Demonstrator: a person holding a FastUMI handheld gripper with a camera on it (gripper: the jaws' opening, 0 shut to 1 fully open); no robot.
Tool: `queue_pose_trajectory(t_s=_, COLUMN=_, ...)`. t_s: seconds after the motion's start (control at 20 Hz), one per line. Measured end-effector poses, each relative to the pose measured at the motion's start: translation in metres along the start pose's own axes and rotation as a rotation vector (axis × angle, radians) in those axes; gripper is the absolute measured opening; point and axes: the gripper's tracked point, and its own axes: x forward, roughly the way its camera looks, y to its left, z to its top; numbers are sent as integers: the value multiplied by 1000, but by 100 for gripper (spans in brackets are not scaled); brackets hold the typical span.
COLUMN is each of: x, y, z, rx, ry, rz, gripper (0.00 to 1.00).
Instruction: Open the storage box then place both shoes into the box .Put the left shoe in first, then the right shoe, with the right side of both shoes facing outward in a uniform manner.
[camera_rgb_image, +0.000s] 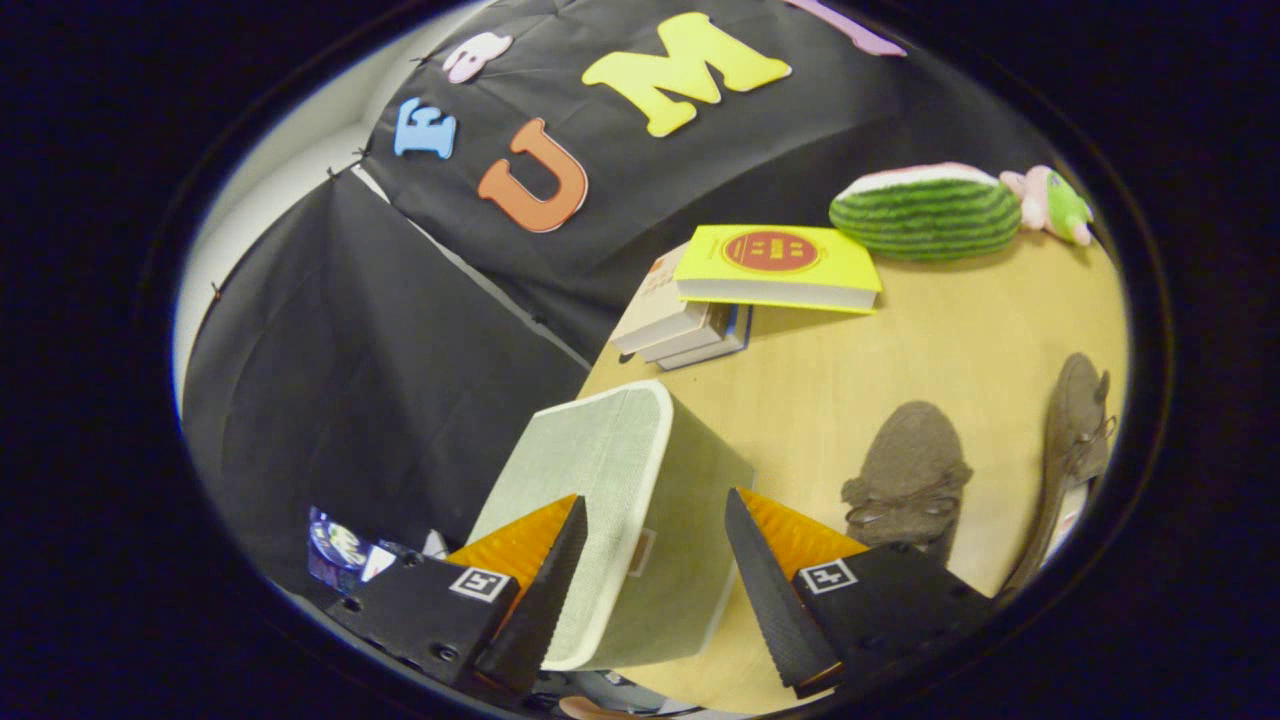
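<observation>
Pale wooden tabletop (900, 350) under black cloth booth walls, with a stack of books topped by a yellow-covered one (775, 265) and a striped green watermelon plush (925, 212) at the far side. Pale green fabric-covered storage box with cream piping (625, 510) lying between the fingers of the hand-held gripper (655, 570), lid edge and a small pull tab facing the fingers; jaws spread wide, nothing clamped, left finger close along the box's lid face, right finger just apart from its side. Two brown suede flat shoes with small bows, the nearer one (910, 470) just beyond the right finger, the farther one (1075, 440) beside it toward the table's edge. Likely light and fairly stiff at the box's walls, cloth skin offering good friction, lid probably best lifted at the piped rim or the tab. Shoes probably soft, light and floppy, suede not slippery; best pinched at the heel collar or side wall, not the limp toe.
</observation>
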Motion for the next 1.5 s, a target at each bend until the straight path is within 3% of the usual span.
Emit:
queue_pose_trajectory(t_s=0.2, x=12, y=10, z=-8, rx=101, ry=74, rz=128, gripper=77)
queue_pose_trajectory(t_s=0.3, x=15, y=15, z=-14, rx=132, ry=112, rz=173, gripper=65)
queue_pose_trajectory(t_s=0.5, x=18, y=16, z=-14, rx=191, ry=116, rz=215, gripper=42)
queue_pose_trajectory(t_s=0.7, x=14, y=21, z=-15, rx=137, ry=105, rz=243, gripper=19)
queue_pose_trajectory(t_s=1.0, x=7, y=36, z=-7, rx=43, ry=82, rz=209, gripper=10)
queue_pose_trajectory(t_s=1.5, x=1, y=120, z=20, rx=-16, ry=57, rz=223, gripper=9)
